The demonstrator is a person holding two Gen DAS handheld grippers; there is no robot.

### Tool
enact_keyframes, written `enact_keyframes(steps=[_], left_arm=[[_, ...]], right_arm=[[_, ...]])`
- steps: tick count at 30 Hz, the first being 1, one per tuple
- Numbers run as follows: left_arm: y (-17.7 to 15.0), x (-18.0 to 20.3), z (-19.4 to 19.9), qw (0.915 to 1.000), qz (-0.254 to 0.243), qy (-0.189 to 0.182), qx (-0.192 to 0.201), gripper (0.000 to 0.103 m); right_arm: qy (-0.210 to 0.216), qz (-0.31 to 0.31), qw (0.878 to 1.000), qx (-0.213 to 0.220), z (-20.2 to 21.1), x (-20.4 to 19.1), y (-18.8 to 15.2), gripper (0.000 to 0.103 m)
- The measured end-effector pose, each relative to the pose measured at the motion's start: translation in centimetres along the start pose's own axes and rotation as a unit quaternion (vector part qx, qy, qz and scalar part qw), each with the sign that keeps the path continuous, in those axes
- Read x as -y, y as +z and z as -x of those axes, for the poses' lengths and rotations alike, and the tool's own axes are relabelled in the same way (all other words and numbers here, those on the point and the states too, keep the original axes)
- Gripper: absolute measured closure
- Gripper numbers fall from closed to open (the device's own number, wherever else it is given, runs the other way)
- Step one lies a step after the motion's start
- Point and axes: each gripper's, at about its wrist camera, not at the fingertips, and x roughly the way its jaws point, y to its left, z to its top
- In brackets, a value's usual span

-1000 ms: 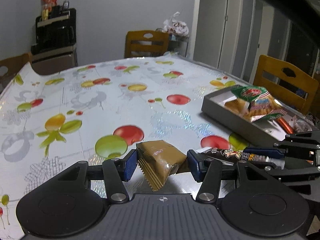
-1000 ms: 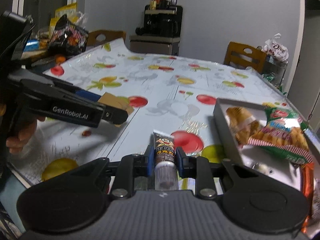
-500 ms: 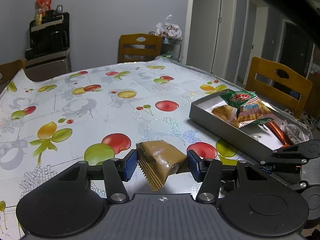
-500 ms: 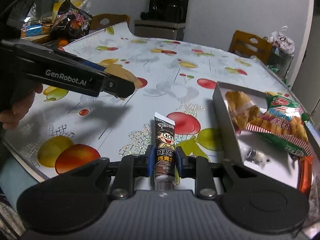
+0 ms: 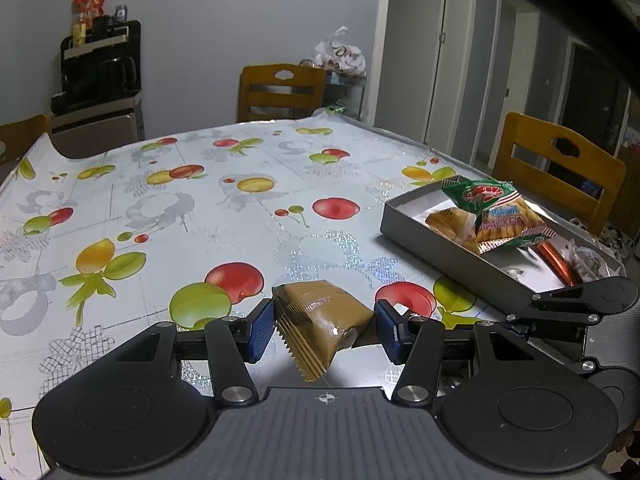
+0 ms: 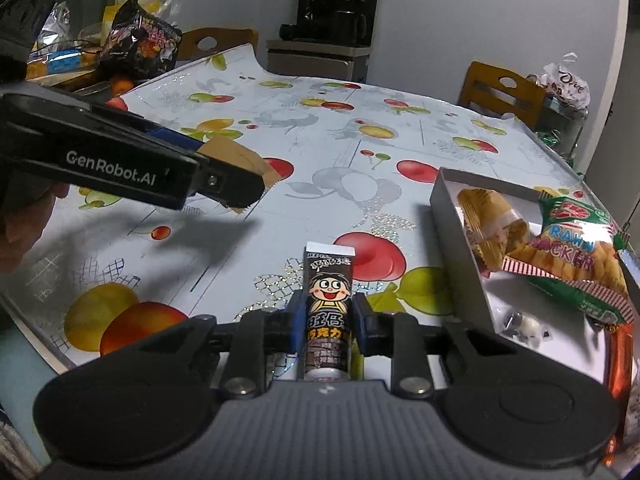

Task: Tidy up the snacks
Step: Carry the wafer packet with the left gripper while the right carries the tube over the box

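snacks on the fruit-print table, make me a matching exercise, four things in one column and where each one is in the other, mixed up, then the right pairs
Things:
1. brown foil snack packet
2. dark chocolate tube with a cartoon face
3. green prawn cracker bag
4. black noodle packet

Places:
A. in the grey open box
B. between the right gripper's pads
C. on the clutter at the table's far left
D. between the left gripper's pads

Pairs: 1-D, 2-B, 3-A, 4-C

Grey walls, wooden chairs, fruit-print tablecloth
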Motion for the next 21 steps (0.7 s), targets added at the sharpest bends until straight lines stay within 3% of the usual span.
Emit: enact_keyframes(steps=[11, 15, 21], left_arm=[[0.9, 0.7, 0.0, 0.9999, -0.009, -0.011, 0.008, 0.049], [1.3, 1.3, -0.1, 0.9997, -0.013, -0.019, 0.010, 0.049], [2.2, 2.7, -0.7, 0.9990, -0.021, -0.039, 0.010, 0.049]], right_arm=[[-0.028, -0.018, 0.997, 0.073, 3.8, 1.7, 1.0, 0.080], [-0.049, -0.035, 0.992, 0.111, 6.0, 3.2, 1.4, 0.080], [-0.089, -0.039, 0.987, 0.131, 9.1, 5.8, 1.4, 0.080]])
